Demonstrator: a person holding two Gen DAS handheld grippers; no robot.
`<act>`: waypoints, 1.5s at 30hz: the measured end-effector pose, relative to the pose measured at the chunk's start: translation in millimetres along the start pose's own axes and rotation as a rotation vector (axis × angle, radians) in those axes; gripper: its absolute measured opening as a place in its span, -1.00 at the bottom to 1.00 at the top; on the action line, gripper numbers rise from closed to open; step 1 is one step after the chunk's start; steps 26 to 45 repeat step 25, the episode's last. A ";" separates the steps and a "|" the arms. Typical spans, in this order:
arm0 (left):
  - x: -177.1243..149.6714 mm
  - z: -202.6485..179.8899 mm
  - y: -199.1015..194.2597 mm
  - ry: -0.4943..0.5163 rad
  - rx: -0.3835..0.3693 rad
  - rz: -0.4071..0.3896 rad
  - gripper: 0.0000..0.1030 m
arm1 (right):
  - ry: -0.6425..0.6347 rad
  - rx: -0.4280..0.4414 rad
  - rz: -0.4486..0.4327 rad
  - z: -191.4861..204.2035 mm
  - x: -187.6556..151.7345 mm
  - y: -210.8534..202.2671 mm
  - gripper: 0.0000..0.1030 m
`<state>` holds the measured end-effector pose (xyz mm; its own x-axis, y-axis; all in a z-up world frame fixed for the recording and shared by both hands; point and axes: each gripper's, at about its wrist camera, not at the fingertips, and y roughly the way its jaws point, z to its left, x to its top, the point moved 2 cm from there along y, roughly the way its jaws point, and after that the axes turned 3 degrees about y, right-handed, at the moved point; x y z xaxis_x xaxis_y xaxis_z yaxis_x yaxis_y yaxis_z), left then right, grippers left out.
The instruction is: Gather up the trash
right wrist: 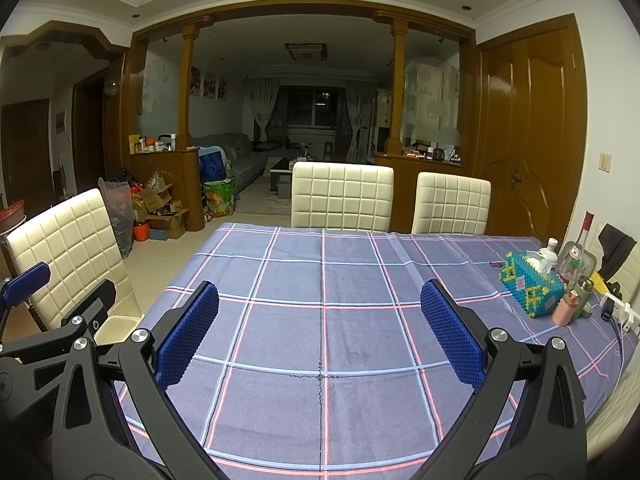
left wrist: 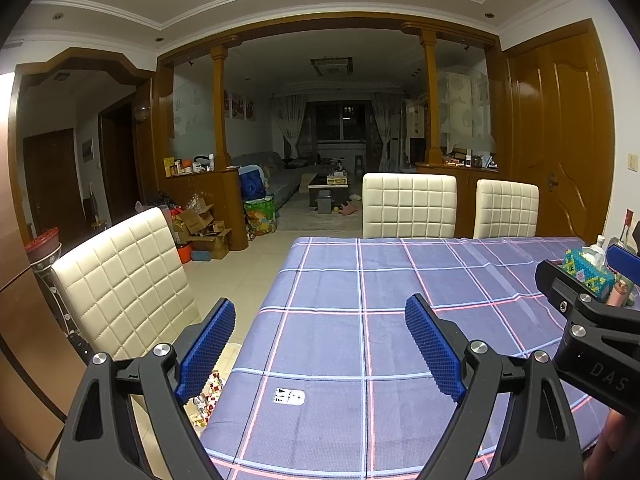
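Note:
My left gripper (left wrist: 320,308) hovers open over the near left part of a table under a blue plaid cloth (left wrist: 400,280), with nothing between its blue pads. A small white printed paper scrap (left wrist: 290,396) lies on the cloth just below and between those fingers. Some colourful crinkled wrappers (left wrist: 206,398) show past the table's left edge, partly hidden by the left finger. My right gripper (right wrist: 320,288) is open and empty over the middle of the cloth (right wrist: 320,344). In the left wrist view its fingers (left wrist: 622,258) enter from the right.
A beaded teal tissue box (right wrist: 530,284), glass bottles (right wrist: 576,256) and a pink flask (right wrist: 566,308) crowd the table's right side by the wall. White padded chairs stand at the far edge (right wrist: 342,196) and the left side (left wrist: 120,280). Boxes (right wrist: 160,208) clutter the floor beyond.

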<state>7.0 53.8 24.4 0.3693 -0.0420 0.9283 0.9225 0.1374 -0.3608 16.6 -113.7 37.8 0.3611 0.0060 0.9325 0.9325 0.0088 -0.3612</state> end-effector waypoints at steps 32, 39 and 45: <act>2.3 1.6 4.9 0.005 -0.025 0.022 0.65 | 0.004 -0.005 0.001 0.7 -2.2 -1.2 0.93; 2.3 1.6 4.9 0.005 -0.025 0.022 0.65 | 0.004 -0.005 0.001 0.7 -2.2 -1.2 0.93; 2.3 1.6 4.9 0.005 -0.025 0.022 0.65 | 0.004 -0.005 0.001 0.7 -2.2 -1.2 0.93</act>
